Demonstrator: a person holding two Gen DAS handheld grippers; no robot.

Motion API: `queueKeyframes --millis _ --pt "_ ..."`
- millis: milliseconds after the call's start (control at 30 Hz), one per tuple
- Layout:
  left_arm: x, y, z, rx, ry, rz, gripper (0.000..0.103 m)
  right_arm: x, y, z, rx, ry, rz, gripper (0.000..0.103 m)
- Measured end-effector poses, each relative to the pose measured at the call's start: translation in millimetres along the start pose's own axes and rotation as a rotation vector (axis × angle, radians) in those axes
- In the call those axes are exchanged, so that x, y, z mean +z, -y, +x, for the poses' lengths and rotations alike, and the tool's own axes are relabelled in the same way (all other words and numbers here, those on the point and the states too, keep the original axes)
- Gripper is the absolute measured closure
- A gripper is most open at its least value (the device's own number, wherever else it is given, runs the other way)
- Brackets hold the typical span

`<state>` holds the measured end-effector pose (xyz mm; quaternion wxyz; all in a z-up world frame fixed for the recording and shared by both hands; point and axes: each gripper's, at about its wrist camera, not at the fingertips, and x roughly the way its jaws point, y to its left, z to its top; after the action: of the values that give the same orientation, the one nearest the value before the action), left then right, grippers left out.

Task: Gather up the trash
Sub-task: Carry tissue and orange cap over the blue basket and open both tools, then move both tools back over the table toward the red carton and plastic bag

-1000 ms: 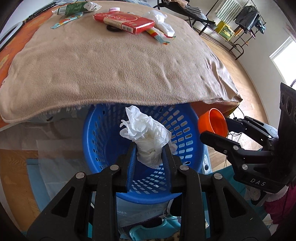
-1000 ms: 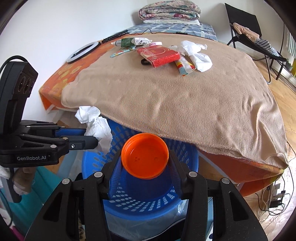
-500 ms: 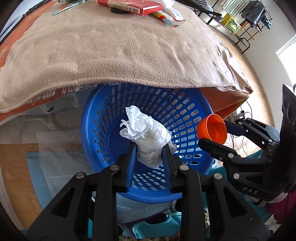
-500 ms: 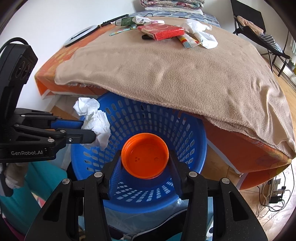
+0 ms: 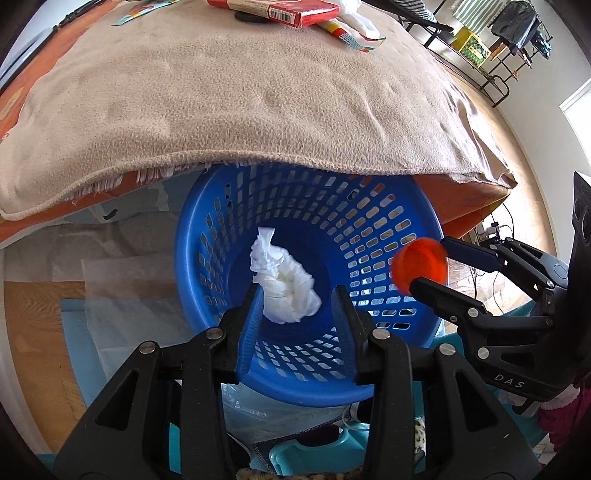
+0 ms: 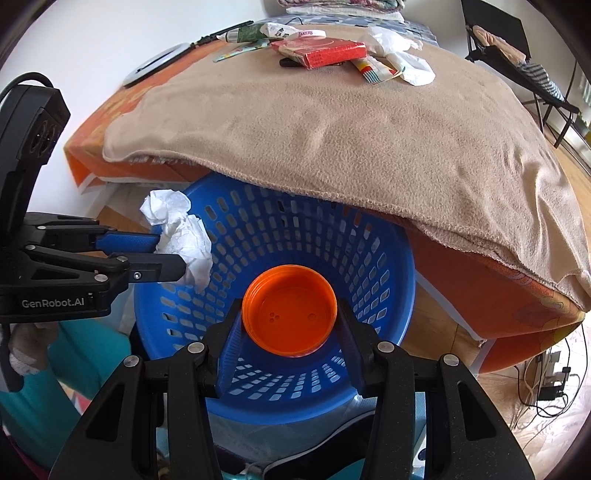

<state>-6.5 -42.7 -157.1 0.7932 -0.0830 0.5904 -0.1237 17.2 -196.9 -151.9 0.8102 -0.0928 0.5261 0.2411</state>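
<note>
Left gripper (image 5: 297,291): jaws opening; tissue (image 5: 284,286) between them, against the left pad, clear of the right pad; tissue hangs over the basket (image 5: 229,221), above its left side in the right wrist view (image 6: 181,240). Right gripper (image 6: 290,314): jaws gripping the orange lid (image 6: 290,308) by its rim, open side facing the camera; lid held over the basket interior (image 6: 369,258); in the left wrist view the lid (image 5: 421,264) shows blurred at the basket's right rim. Basket: blue, perforated, round, standing on the floor, its far rim tucked under the bed edge. Bed: covered by a beige blanket (image 6: 351,122) over an orange sheet (image 6: 480,280). On the blanket's far end, well apart from the basket: red box (image 6: 321,53); white wrappers (image 6: 402,55) just beside it; striped packet (image 6: 369,72); green tube (image 6: 245,35). Folding chair (image 6: 509,48) beyond the bed, to the right. Cables (image 6: 546,384) on the wooden floor at lower right.
</note>
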Motion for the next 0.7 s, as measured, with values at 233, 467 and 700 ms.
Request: queueKeyframes --millis 233,467,700 --pt "2 -2 0 0.002 0.003 -0.009 0.065 2 3 -2 -0.006 0.013 0.016 0.045" --pt "4 -1 -3 0.004 0.013 -0.015 0.065 3 6 -4 -0.005 0.022 0.027 0.045" --pt "11 3 -14 0.009 0.048 -0.008 0.056 5 10 -13 0.008 0.044 0.049 0.045"
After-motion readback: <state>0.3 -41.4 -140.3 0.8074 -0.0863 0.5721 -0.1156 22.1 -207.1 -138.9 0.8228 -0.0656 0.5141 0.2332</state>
